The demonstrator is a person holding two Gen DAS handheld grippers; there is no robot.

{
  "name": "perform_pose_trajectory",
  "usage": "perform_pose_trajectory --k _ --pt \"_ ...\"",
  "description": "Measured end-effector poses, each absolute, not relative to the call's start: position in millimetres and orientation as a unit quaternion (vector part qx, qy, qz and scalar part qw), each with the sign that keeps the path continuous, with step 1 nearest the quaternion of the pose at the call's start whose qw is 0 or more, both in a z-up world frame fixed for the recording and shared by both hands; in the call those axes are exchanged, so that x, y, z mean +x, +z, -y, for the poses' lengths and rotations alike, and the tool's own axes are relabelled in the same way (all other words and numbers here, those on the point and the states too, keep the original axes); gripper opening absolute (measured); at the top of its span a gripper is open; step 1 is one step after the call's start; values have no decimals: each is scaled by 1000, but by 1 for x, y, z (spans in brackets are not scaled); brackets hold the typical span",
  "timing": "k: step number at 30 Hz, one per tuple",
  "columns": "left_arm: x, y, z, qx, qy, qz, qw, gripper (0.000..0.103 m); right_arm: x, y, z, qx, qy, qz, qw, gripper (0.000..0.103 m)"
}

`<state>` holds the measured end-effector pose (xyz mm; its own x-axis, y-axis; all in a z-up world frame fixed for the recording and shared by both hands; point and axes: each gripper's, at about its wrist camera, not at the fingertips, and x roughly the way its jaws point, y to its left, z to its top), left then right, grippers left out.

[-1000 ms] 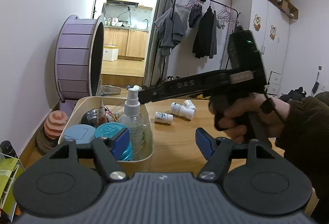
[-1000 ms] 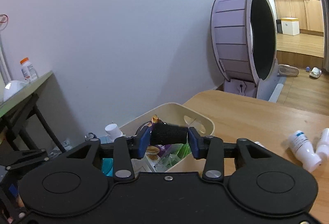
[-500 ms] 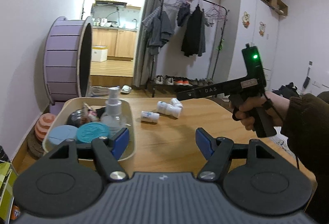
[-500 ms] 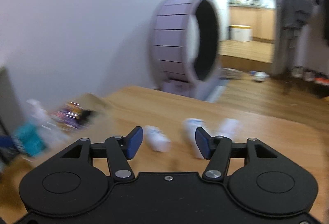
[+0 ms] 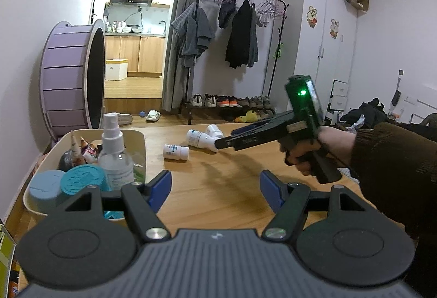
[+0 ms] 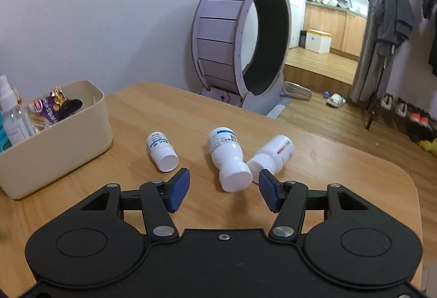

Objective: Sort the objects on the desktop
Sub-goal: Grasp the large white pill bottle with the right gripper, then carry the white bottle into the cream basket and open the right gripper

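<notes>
A: Left gripper [image 5: 215, 190], left wrist view: blue pads spread wide, nothing between them, hovering over bare wooden table [image 5: 213, 177].
B: Room?
A: Purple wheel [image 5: 72, 76] far left by the wall, kitchen doorway behind it, clothes rack [image 5: 237, 35] far centre, white wardrobe [image 5: 325, 52] right.
B: Task things there?
A: Cream bin [image 5: 142, 142] near left, just left of the left pad. Inside it: spray bottle [image 5: 114, 153] upright, teal lid [image 5: 83, 179], pale blue lid [image 5: 45, 188], snack packets at the far end. Three white bottles lie on the table, far centre, well beyond the claw: small bottle [image 5: 176, 152], middle bottle [image 5: 199, 138], third bottle [image 5: 214, 130]. Right gripper [image 5: 218, 144] comes in from the right, held by a hand [image 5: 314, 150] in a dark sleeve, tip just beside the middle bottle. Can't tell its opening from this side.
B: Right wrist view?
A: Right gripper [image 6: 224, 190] jaws wide, empty. Same table [image 6: 341, 175], wheel [image 6: 240, 49] beyond the far edge, bin [image 6: 62, 145] left. Middle bottle [image 6: 228, 158] on its side, cap end lying between the pads, touching neither. Third bottle [image 6: 271, 158] cap just beside the right pad, touching the middle bottle. Small bottle [image 6: 162, 151] just beyond the left pad, apart.
</notes>
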<state>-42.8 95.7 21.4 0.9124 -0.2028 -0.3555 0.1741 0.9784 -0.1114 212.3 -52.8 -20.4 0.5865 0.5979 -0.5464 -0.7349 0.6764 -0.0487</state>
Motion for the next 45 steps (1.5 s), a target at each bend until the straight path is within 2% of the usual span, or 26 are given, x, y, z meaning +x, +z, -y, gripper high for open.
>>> perform_pose_trajectory --k 7,13,20,35,45 --pt "-39 19 -95 -37 -95 -189 977 70 219 -25 40 -164 397 -234 872 55" --pt "-40 17 -92 -28 -94 -187 977 70 229 -27 33 -174 398 -241 868 51" --pt "-41 17 -93 -28 -93 -187 978 70 228 -35 30 -184 398 -261 860 32" --pt "-43 20 -93 -29 -99 -183 978 70 141 10 80 -159 399 -219 876 32" --pt "-45 17 -85 -26 -123 -191 974 70 118 8 99 -121 395 -226 882 32"
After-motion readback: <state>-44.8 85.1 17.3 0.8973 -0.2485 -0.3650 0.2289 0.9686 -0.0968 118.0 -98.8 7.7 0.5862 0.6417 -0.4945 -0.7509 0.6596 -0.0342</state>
